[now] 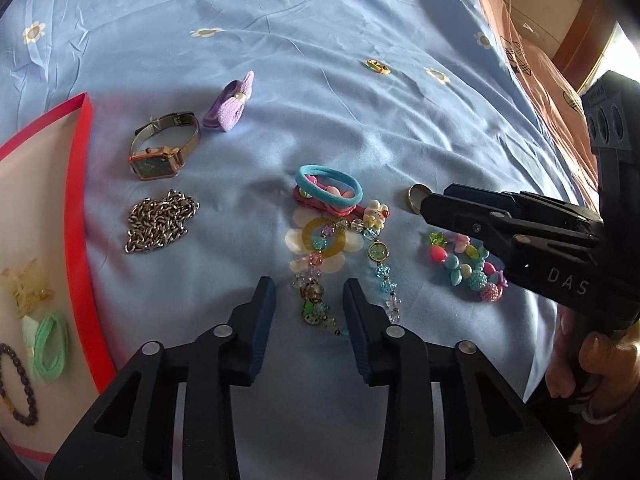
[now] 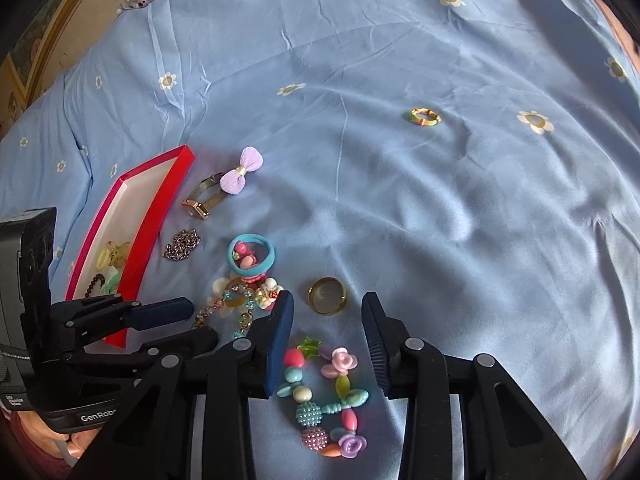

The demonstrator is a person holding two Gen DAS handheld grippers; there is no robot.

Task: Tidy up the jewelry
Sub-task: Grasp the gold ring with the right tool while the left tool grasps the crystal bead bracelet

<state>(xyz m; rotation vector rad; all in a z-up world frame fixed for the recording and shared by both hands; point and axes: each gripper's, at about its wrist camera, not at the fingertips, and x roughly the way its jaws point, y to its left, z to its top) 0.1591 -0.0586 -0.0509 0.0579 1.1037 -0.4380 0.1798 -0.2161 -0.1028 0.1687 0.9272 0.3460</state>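
Jewelry lies on a blue flowered bedsheet. My left gripper (image 1: 309, 286) is open and empty over a beaded charm watch strand (image 1: 352, 256). My right gripper (image 2: 327, 298) is open and empty; a gold ring (image 2: 327, 295) lies just beyond its tips and a colourful bead bracelet (image 2: 326, 396) lies between and below its fingers. A red-rimmed tray (image 2: 156, 216) at the left holds a dark bead bracelet (image 1: 18, 384), a green hair tie (image 1: 50, 344) and a yellowish clip (image 1: 26, 288).
A square watch (image 1: 160, 148), a purple bow (image 1: 232, 102), a silver chain (image 1: 160, 220), and a blue hair tie (image 1: 328, 188) over pink pieces lie on the sheet. A small green-yellow ring (image 2: 425, 117) lies far off. A peach blanket (image 1: 560, 92) borders the right.
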